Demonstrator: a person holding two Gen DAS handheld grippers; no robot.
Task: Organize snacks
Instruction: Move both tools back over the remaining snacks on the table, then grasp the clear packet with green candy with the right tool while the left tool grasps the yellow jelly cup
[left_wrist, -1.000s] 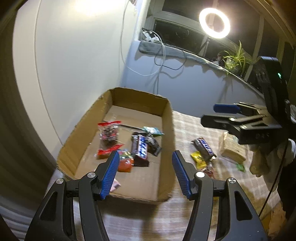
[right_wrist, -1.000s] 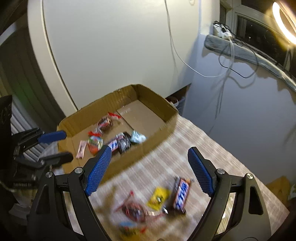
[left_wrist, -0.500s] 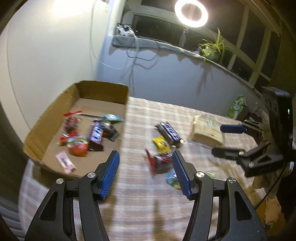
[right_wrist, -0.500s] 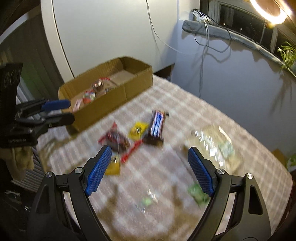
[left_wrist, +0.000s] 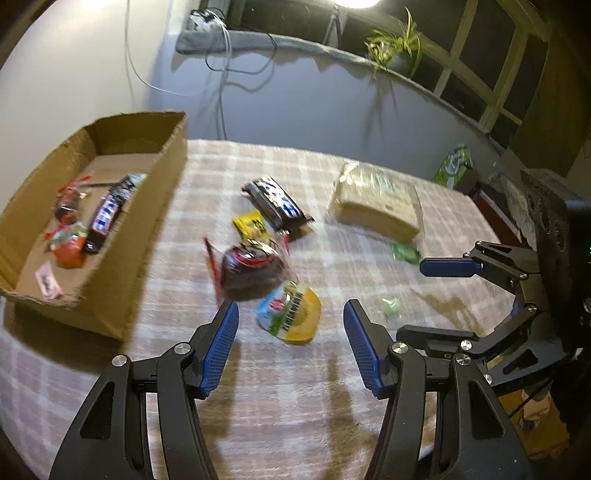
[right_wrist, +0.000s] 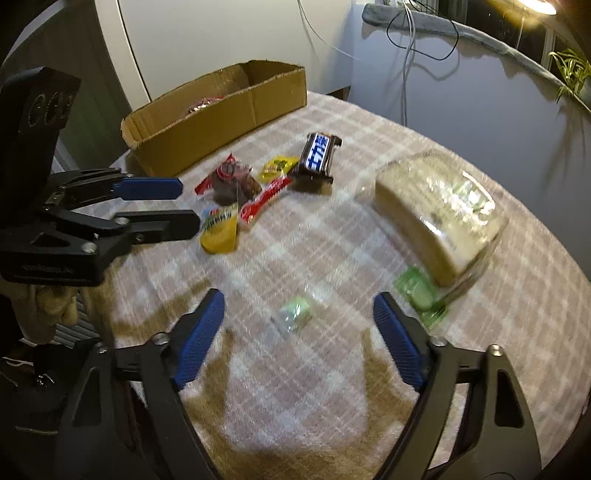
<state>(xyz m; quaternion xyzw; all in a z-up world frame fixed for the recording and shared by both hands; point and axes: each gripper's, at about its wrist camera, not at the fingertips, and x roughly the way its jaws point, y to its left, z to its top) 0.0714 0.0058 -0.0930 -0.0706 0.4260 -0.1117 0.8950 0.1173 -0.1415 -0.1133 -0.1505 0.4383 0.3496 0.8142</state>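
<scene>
Two grippers hang open over the checked tablecloth. The left gripper frames a yellow-and-blue round packet; the right gripper, whose jaws have just been closing, frames a small pale-green candy. Only the left wrist view shows inside the brown cardboard box, upper left, where several snacks lie.

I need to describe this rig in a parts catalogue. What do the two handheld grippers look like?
Both match: the left gripper and right gripper have matte black angular frames with triangular cut-outs, silver pivot screws, and long jaws faced with blue ribbed pads. A black block with embossed rings sits behind each. A pale glove covers the left hand.
</scene>
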